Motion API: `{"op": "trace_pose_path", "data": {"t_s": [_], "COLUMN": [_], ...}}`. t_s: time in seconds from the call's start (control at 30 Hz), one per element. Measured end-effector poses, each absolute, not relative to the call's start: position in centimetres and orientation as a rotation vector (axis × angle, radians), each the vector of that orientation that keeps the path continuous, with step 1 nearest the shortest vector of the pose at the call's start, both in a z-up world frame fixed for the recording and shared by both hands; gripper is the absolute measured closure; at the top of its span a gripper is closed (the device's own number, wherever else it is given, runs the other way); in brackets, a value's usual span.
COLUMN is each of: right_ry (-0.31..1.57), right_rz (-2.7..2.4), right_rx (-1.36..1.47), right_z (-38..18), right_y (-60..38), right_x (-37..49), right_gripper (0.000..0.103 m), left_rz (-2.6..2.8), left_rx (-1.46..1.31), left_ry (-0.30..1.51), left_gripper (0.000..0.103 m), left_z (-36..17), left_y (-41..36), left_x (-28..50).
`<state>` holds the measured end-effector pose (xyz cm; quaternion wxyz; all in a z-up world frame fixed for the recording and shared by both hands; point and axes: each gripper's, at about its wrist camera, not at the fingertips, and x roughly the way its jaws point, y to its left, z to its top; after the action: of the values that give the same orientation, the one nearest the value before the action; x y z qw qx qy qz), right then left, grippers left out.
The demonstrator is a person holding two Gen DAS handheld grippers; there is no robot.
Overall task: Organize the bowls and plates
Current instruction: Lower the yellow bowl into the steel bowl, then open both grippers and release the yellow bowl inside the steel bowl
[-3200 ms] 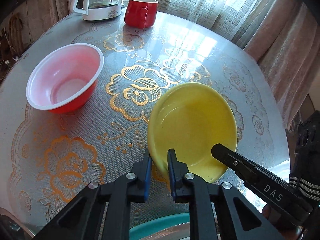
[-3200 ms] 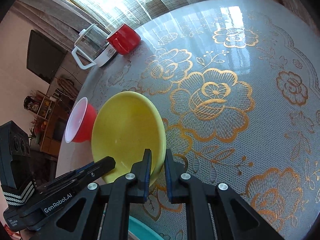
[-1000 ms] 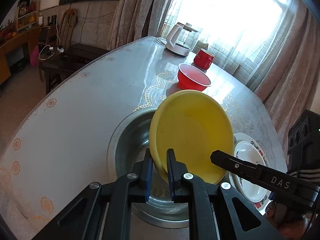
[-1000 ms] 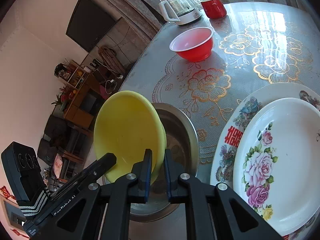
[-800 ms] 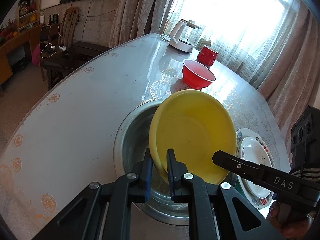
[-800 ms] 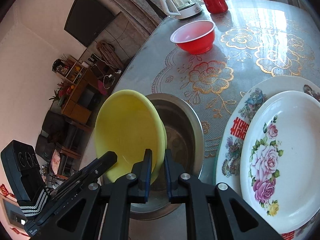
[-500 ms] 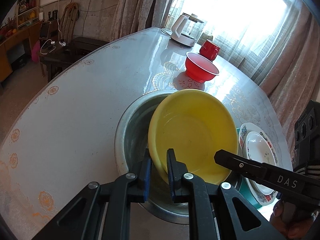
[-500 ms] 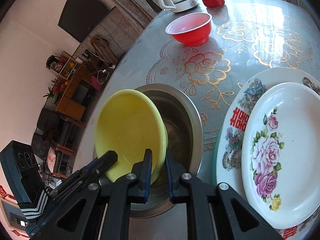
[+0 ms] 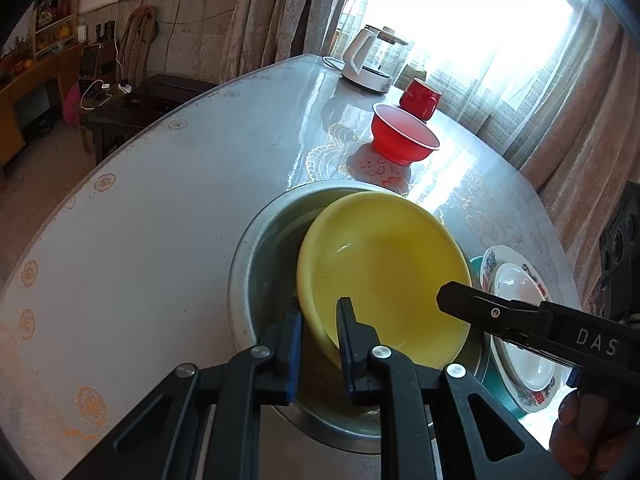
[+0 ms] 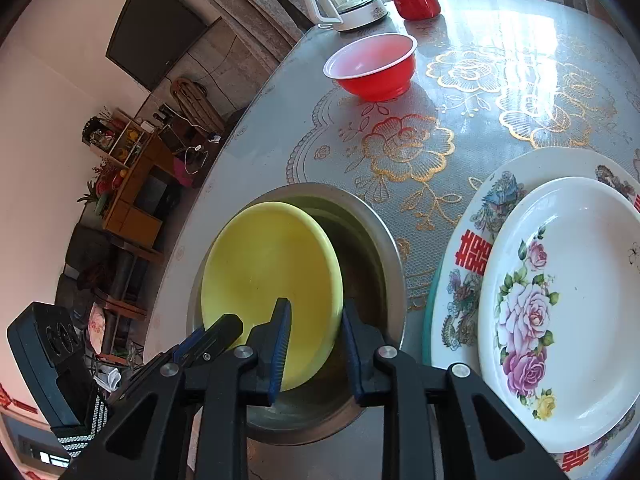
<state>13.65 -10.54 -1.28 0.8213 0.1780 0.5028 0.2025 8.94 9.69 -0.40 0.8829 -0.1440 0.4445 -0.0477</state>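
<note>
A yellow bowl sits tilted inside a large metal basin on the table. My left gripper has its jaws parted around the bowl's near rim, with a gap on both sides. My right gripper is open too, its fingers astride the bowl's right rim over the basin. A red bowl stands farther back; it also shows in the right wrist view. Stacked flowered plates lie right of the basin.
A red mug and a white kettle stand at the far edge by the curtained window. The plates rest on a teal dish. The table edge curves along the left, with furniture beyond.
The yellow bowl has come down from above the basin into it. Both grippers, shut on its rim before, have opened and let go.
</note>
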Motion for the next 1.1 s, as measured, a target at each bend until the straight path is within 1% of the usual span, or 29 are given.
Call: {"op": "trace_pose_path", "data": {"t_s": [0.2,0.33,0.5,0.87,1.1], "right_ry": [1.075,1.021,0.994,1.012,1.007], "right_rz": [0.422,0.386,0.391,0.409,0.421], "right_rx": [0.33,0.286,0.295,0.322,0.328], "right_z": [-1.0,-0.2,0.4,-0.3,-0.4], "right_y": [-9.9,-9.9,-10.3,-10.5,-10.4], "right_x": [13.8,13.3,13.2,13.3,13.0], "right_gripper": [0.071,0.069,0.069,0.069,0.069], "left_rz": [-0.097,-0.091,-0.085,-0.067,-0.072], "left_rx": [-0.31,-0.296,-0.291,-0.276,-0.268], "left_ry": [0.928,0.924,0.924,0.917,0.918], "left_gripper": [0.085,0.086,0.086,0.085,0.077], "left_z": [-0.4,-0.3,-0.3,0.0,0.1], "left_y": [9.8,9.7,9.6,9.5,9.2], "left_x": [8.9,8.7,8.8,8.8,8.9]}}
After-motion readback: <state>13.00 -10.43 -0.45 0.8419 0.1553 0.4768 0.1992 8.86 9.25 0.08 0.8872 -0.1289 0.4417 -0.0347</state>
